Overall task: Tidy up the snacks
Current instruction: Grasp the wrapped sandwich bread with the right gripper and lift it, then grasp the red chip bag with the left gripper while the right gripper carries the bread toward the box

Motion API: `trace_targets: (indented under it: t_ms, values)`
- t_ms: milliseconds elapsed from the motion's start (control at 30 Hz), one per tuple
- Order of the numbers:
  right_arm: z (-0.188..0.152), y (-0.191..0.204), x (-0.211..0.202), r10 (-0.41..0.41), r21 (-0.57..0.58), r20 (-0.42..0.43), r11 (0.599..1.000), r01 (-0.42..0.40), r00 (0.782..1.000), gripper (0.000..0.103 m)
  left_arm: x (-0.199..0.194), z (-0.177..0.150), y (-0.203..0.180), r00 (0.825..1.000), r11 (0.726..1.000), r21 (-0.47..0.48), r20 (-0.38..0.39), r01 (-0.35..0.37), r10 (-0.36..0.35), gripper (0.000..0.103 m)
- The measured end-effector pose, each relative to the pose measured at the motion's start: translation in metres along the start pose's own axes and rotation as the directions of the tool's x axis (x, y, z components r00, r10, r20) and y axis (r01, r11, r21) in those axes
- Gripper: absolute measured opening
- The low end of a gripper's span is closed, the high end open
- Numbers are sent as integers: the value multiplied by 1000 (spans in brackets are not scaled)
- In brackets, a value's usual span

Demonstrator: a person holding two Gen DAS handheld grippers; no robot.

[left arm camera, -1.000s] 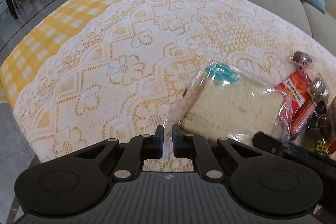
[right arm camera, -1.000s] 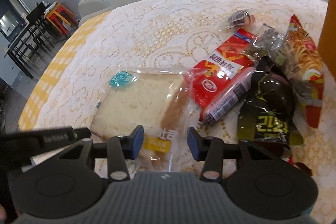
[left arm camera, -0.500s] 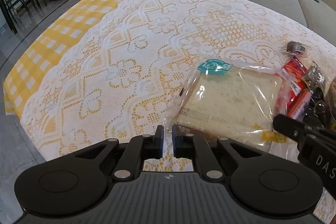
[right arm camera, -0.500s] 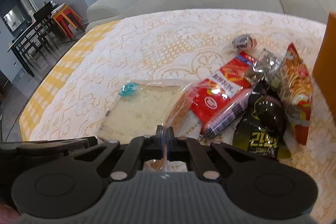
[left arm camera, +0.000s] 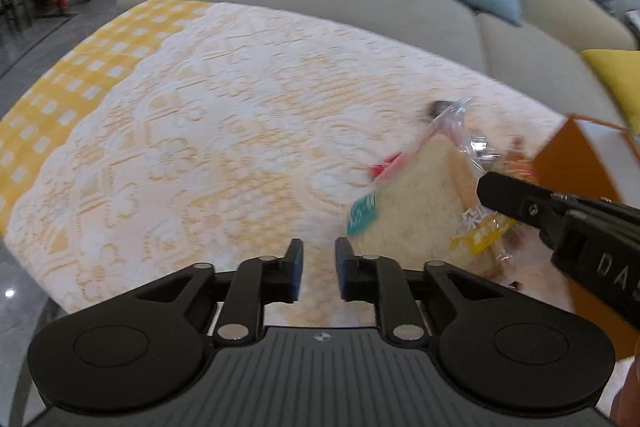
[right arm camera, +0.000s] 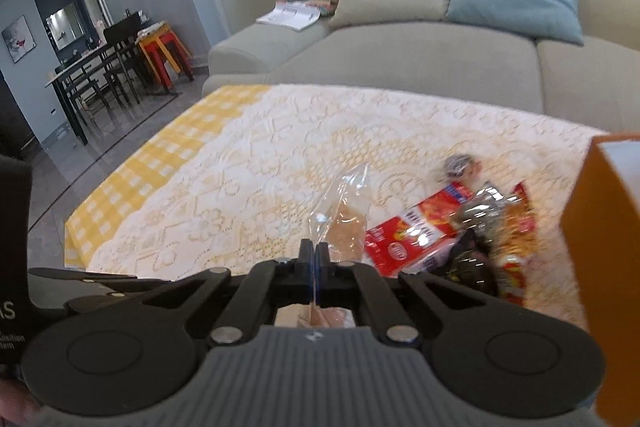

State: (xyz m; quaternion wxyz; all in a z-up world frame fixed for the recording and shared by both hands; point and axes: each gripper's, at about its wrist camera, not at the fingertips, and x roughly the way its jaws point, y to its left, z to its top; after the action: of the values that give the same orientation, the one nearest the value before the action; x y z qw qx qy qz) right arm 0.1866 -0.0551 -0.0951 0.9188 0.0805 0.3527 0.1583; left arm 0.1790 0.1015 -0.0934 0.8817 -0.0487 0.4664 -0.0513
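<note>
— Two grippers, one load: our right gripper has its jaws clamped on the clear wrapper of the bread packet, and the slice hangs off the lace tablecloth, tilted on edge in the left wrist view.

— And our left gripper?

— Its jaws stand a little apart with nothing between them, low over the cloth just beside the packet.

— Where do we judge the bread should go?

— Likely into the orange box at the right edge of the table; the other snacks lie near it: the red packet, the chips bag, a dark pouch and a small round sweet farther back.

— How do we carry it well?

— We grip only film, so we move smoothly; a jerk could let the plastic slip or tear. We lift high enough that the dangling slice clears the pile and the box wall, then lower it in before we release.

— Should the left help?

— We think it can steady the box, or keep out of the path.
</note>
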Motion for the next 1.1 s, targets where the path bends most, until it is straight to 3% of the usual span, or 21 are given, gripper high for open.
trace_targets:
  t_ms: [33,167,267,400,733,1000,1100]
  values:
    - [1,-4,-9,-3,2,10,1000,3,1000,0,-4,-1,-3,1000,1000,3,2,28,-28,28]
    - [0,-21,-46,-39,12,57,999,38,998,0,-12,-10,-19,991,990,57,-2,131,-132,58]
    - [-2,-35,-71,-71,20,79,997,69,994,0,-11,-18,-37,982,975,115,-16,190,-189,67]
    - [-11,-52,-98,-122,35,91,992,120,988,0,7,-27,-56,971,962,135,-58,239,-233,68]
    - [-37,-88,-110,-188,105,54,978,182,981,0,67,-37,-88,972,939,269,-153,216,-180,68]
    - [-40,-91,-103,-173,109,38,980,168,984,0,89,-36,-78,945,942,171,-207,288,-252,82]
    - [-42,-92,-99,-161,109,33,982,157,986,0,95,-35,-76,921,932,121,-242,341,-305,82]
